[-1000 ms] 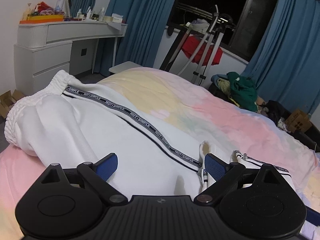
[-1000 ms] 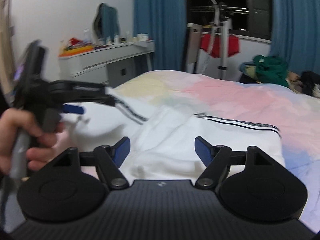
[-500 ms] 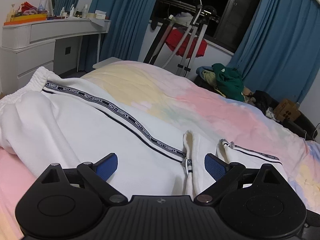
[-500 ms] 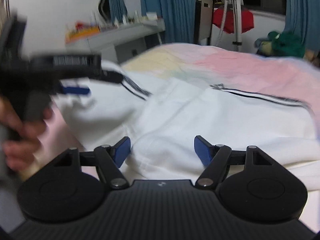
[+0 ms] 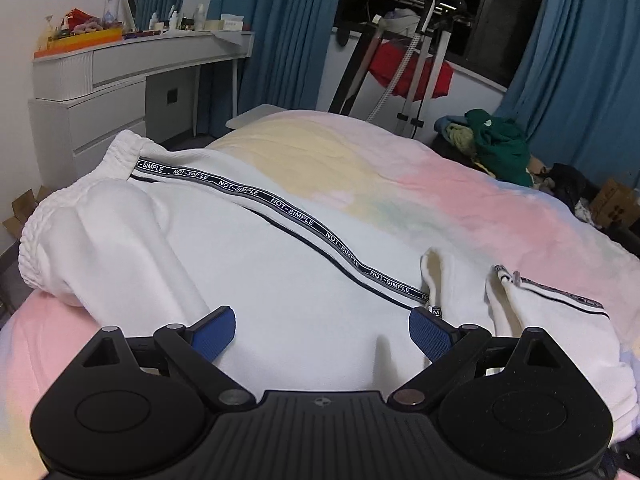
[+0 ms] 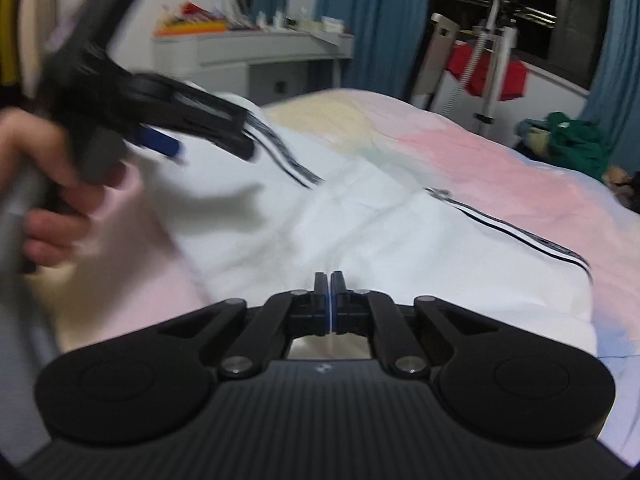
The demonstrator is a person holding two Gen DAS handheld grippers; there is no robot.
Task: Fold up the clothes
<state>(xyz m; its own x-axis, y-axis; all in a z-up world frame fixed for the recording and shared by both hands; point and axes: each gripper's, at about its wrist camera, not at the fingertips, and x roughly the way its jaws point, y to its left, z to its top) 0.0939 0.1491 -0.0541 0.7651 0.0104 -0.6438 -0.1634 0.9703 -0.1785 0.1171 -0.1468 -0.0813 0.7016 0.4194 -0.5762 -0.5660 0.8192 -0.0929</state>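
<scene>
White trousers (image 5: 280, 280) with a black "NOT-SIMPLE" side stripe lie across the pastel bedcover (image 5: 460, 208); the elastic waistband is at the left and the leg ends are bunched at the right. My left gripper (image 5: 320, 332) hovers open over the middle of the trousers, with nothing between its blue pads. In the right wrist view the trousers (image 6: 400, 232) fill the middle, and my right gripper (image 6: 330, 280) is shut at their near edge, where creases in the cloth meet at its tips. The left gripper (image 6: 208, 146) shows blurred at the left, held by a hand (image 6: 48, 184).
A white dresser (image 5: 120, 80) with bottles stands at the back left. A drying rack with a red garment (image 5: 412, 68) stands by the window. A heap of green clothes (image 5: 500, 144) and a cardboard box (image 5: 612, 204) lie beyond the bed's right side.
My right gripper has closed from wide open to shut at the trousers' near edge. The left gripper stays open and its view has swung back leftward.
</scene>
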